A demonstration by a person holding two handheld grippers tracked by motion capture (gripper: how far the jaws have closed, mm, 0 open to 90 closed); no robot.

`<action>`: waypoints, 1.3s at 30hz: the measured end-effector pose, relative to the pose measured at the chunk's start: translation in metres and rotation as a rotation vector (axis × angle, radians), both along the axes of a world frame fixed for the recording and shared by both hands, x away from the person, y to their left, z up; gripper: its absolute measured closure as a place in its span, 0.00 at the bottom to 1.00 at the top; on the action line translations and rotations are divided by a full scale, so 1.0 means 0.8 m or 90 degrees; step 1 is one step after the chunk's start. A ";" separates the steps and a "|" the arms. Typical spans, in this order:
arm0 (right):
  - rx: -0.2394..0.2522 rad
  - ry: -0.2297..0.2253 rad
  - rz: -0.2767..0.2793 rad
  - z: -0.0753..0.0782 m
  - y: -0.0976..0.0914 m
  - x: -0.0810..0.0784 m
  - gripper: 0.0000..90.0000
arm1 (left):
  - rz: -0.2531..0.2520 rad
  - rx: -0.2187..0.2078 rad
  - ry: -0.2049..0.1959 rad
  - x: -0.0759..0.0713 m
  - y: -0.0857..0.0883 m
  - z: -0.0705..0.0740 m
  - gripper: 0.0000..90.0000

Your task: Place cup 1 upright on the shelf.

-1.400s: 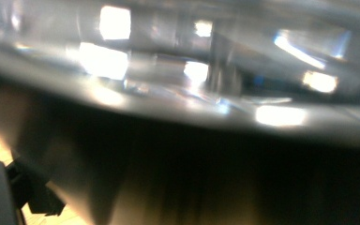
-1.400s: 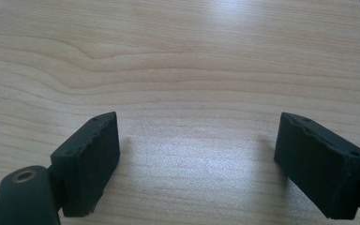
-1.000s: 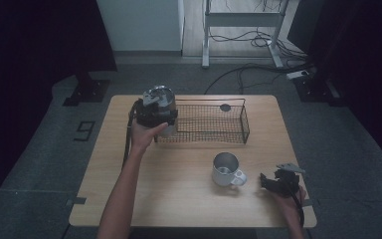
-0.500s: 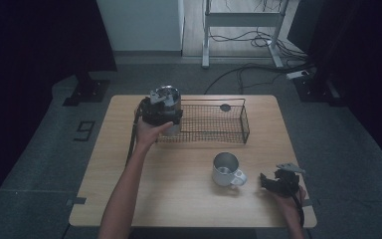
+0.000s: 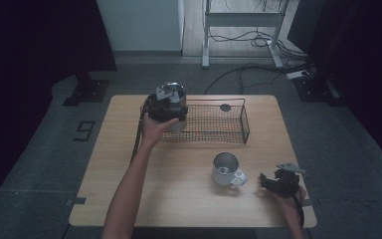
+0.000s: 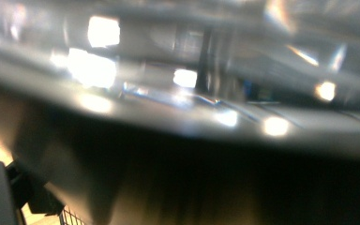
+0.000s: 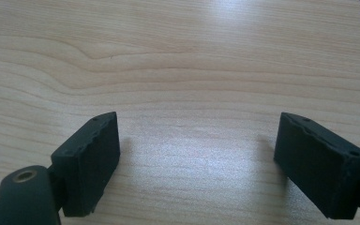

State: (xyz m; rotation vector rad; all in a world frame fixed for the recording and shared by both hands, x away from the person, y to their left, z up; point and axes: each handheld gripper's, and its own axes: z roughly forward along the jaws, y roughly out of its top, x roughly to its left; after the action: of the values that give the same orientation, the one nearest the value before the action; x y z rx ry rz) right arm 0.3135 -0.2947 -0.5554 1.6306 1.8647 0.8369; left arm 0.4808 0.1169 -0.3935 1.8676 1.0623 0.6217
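A person's left hand holds my left gripper (image 5: 167,105) above the left end of a black wire basket (image 5: 244,121). A shiny metal cup (image 5: 178,124) sits in its jaws; in the left gripper view that cup's blurred metal wall (image 6: 192,93) is right against the camera. A second metal mug (image 5: 225,168) with a handle stands upright on the wooden table (image 5: 179,199). To the mug's right, near the table's front right corner, my right gripper (image 5: 266,180) lies low over the wood. Its jaws (image 7: 197,159) stand wide apart with bare wood between them.
A small dark round object (image 5: 225,107) lies at the back of the basket. Cables and a metal stand (image 5: 238,20) are on the floor beyond the table.
The left hand has carried its gripper and the cup a little to the right, over the basket's left end. The right gripper has not moved.
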 end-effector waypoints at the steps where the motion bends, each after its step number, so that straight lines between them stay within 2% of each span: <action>1: 0.000 0.000 0.000 0.000 0.000 0.000 0.16 | 0.000 -0.005 0.001 0.003 -0.002 0.000 0.04; 10: 0.001 -0.001 0.000 0.000 0.000 0.001 0.16 | 0.006 -0.007 0.005 0.017 -0.005 -0.005 0.04; 13: 0.001 -0.001 0.001 0.000 0.000 0.001 0.16 | 0.012 -0.012 0.015 0.025 -0.003 -0.010 0.04; 17: 0.001 -0.001 0.001 0.000 0.000 0.001 0.16 | 0.025 -0.009 0.015 0.032 -0.004 -0.014 0.04; 23: 0.000 -0.001 -0.001 0.000 0.000 0.002 0.16 | 0.024 -0.011 0.015 0.042 -0.008 -0.019 0.04; 39: 0.000 -0.001 -0.002 0.000 0.000 0.003 0.16 | 0.045 -0.008 0.036 0.058 -0.006 -0.039 0.04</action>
State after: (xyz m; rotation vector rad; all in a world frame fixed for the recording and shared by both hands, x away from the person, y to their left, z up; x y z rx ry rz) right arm 0.3156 -0.2950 -0.5555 1.6320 1.8617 0.8363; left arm 0.5272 0.1119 -0.4247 1.8536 1.1705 0.6045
